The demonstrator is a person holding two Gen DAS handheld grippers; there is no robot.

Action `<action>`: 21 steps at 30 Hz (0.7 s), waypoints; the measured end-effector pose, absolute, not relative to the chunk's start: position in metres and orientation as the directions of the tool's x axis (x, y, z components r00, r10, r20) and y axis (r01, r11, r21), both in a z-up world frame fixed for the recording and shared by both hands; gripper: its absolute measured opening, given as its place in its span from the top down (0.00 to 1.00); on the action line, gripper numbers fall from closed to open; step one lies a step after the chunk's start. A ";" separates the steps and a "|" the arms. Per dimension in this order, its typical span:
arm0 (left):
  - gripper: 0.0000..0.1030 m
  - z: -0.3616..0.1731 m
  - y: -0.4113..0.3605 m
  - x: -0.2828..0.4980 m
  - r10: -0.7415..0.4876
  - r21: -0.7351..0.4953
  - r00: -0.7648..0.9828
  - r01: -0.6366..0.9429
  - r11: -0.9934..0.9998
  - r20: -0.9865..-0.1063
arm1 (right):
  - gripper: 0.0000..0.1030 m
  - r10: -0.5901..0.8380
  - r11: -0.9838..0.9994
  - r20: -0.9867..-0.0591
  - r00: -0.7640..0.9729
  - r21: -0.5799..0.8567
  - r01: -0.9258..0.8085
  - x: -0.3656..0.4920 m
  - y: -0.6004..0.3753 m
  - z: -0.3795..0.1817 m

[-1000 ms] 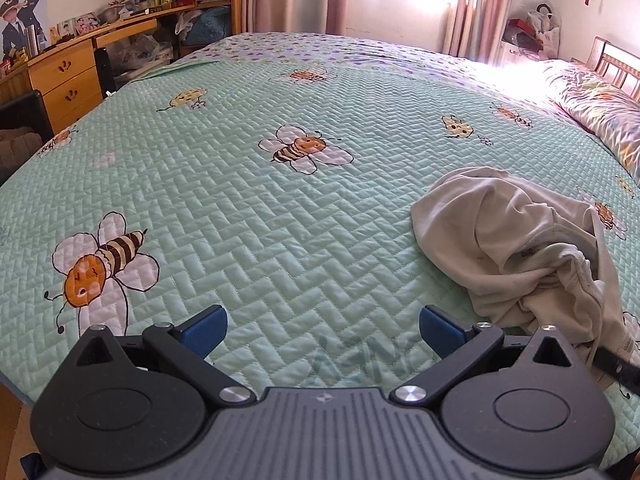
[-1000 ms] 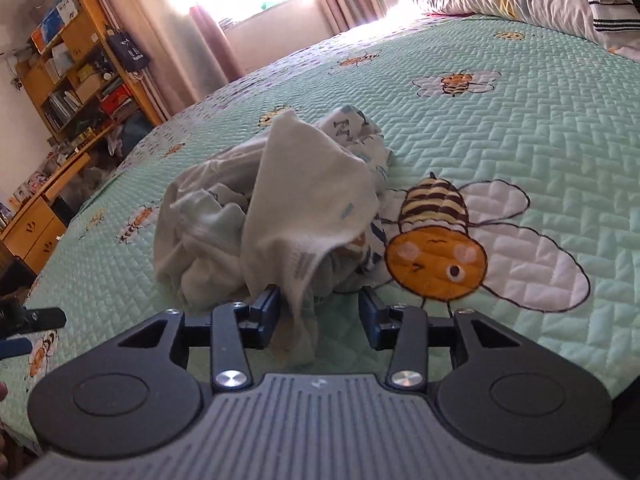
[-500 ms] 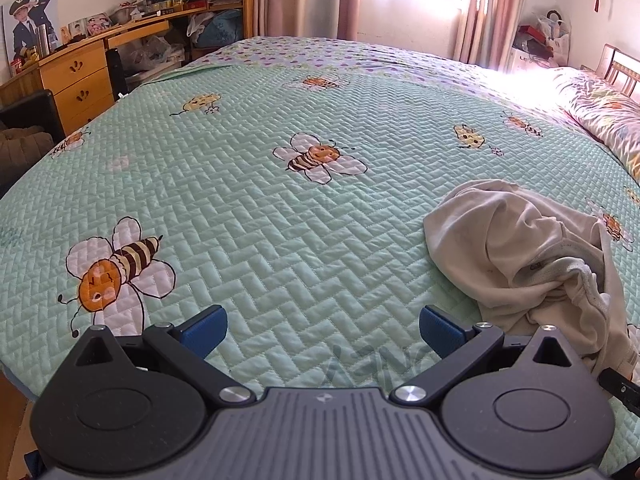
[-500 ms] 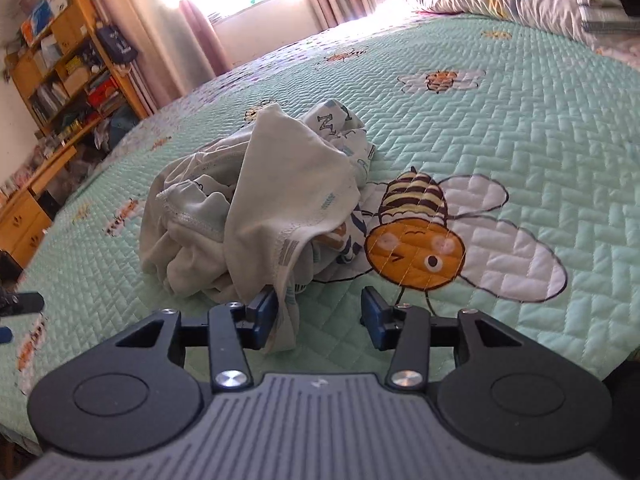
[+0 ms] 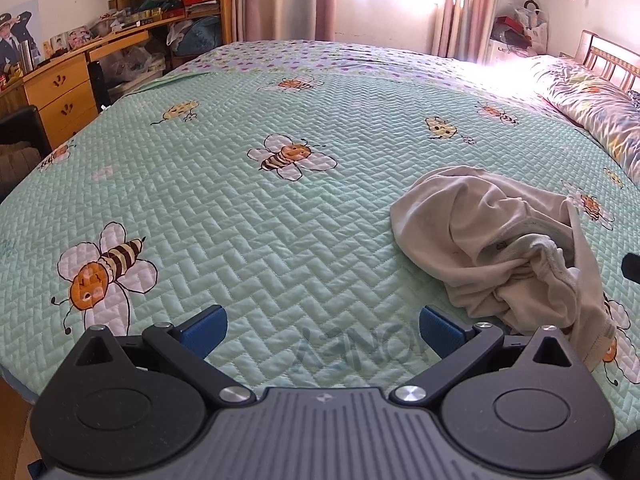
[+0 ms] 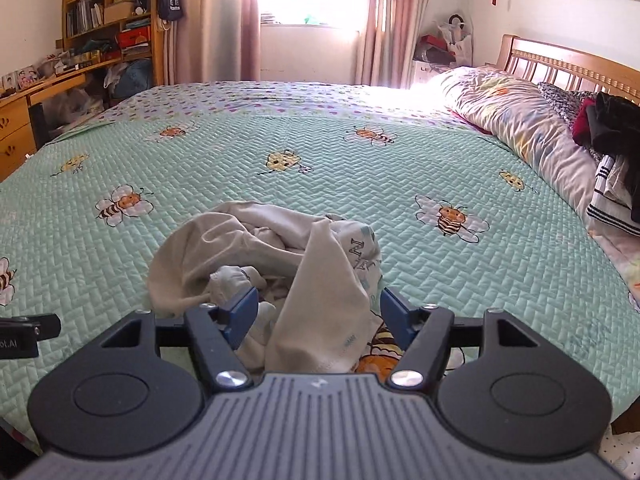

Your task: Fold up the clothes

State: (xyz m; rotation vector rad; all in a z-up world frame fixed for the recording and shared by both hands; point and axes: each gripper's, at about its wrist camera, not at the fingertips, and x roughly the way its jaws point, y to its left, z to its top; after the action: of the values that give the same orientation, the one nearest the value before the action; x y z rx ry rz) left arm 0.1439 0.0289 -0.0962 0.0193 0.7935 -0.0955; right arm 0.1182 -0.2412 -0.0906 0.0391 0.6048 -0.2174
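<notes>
Left wrist view: the left gripper (image 5: 323, 330) hangs over bare bee-print quilt (image 5: 280, 240) with its blue pads spread wide and nothing between them. The cream garment (image 5: 500, 240) sits crumpled in a heap off to its right, near the bed's front edge, and a ribbed hem or cuff pokes out of the bundle.

Right wrist view: the right gripper (image 6: 318, 316) is parted too, jaws straddling a hanging flap of that same garment (image 6: 260, 248). The cloth passes between the pads but neither pad looks to be pinching it. Some printed lettering shows on an inner layer.

Looks like thin, soft knit, so it'll be light and floppy and will sag wherever it isn't held. I'd go for a seamed edge or the hem, since that bunches less. No bins or baskets in sight, only a stack of dark and striped clothes (image 6: 612, 168) by the floral duvet (image 6: 520, 120)
</notes>
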 end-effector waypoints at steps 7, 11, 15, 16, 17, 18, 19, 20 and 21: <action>0.01 -0.093 0.026 0.139 -0.074 -0.009 0.700 0.097 0.995 -0.711 | 0.32 -0.170 0.978 -0.565 0.807 0.001 0.207 0.113 -0.240 -0.087; 0.01 -0.093 0.024 0.137 -0.076 -0.006 0.699 0.102 0.995 -0.711 | 0.32 -0.168 0.978 -0.568 0.805 0.009 0.210 0.112 -0.241 -0.088; 0.01 -0.094 0.024 0.136 -0.075 -0.006 0.696 0.102 0.995 -0.714 | 0.32 -0.151 0.978 -0.562 0.813 0.037 0.207 0.109 -0.246 -0.089; 0.01 -0.094 0.024 0.136 -0.075 -0.006 0.696 0.100 0.995 -0.714 | 0.32 -0.141 0.977 -0.557 0.818 0.054 0.205 0.107 -0.248 -0.088; 0.01 -0.094 0.025 0.137 -0.075 -0.007 0.696 0.099 0.995 -0.714 | 0.32 -0.125 0.974 -0.552 0.824 0.089 0.208 0.105 -0.255 -0.089; 0.01 -0.094 0.026 0.137 -0.074 -0.009 0.697 0.097 0.995 -0.713 | 0.32 -0.111 0.970 -0.546 0.830 0.123 0.210 0.102 -0.261 -0.090; 0.01 -0.094 0.027 0.137 -0.074 -0.010 0.697 0.095 0.995 -0.713 | 0.32 -0.103 0.963 -0.540 0.835 0.156 0.220 0.100 -0.268 -0.091; 0.01 -0.095 0.028 0.138 -0.073 -0.013 0.695 0.092 0.996 -0.715 | 0.32 -0.094 0.953 -0.534 0.840 0.197 0.232 0.097 -0.278 -0.092; 0.01 -0.096 0.028 0.139 -0.073 -0.015 0.693 0.090 0.996 -0.717 | 0.32 -0.077 0.939 -0.532 0.843 0.245 0.240 0.096 -0.289 -0.096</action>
State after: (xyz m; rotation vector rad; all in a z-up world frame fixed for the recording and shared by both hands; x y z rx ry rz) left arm 0.1386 0.0282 -0.0962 0.0221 0.8002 -0.0914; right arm 0.0959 -0.2886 -0.0962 0.3110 0.5433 -0.1707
